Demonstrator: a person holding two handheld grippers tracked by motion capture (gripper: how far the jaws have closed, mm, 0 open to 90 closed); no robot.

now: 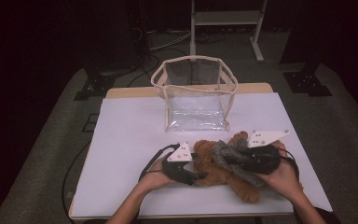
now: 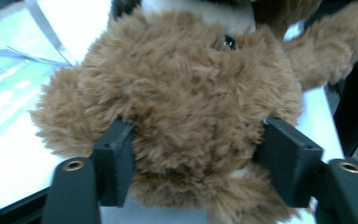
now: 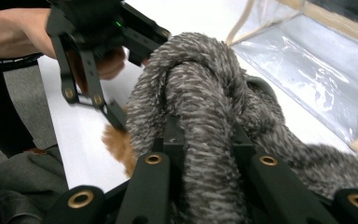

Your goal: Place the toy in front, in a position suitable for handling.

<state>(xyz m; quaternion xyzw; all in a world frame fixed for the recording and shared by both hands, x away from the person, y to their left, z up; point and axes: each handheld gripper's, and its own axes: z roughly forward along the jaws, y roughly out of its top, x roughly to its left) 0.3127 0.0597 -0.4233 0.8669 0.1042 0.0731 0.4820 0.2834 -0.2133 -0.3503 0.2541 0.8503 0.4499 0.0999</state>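
Observation:
A brown teddy bear [image 1: 213, 171] lies on the white table top [image 1: 130, 140] near the front edge, with a grey knitted scarf [image 1: 224, 151] around its neck. My left gripper [image 1: 199, 176] comes in from the left, and in the left gripper view its jaws press into both sides of the bear's furry head [image 2: 186, 102]. My right gripper [image 1: 234, 158] comes in from the right. In the right gripper view its jaws are shut on a thick fold of the scarf [image 3: 205, 88].
A clear plastic bag with beige trim [image 1: 196, 93] stands open-topped just behind the bear, at the middle back of the table. Dark floor, cables and stand legs lie beyond the table.

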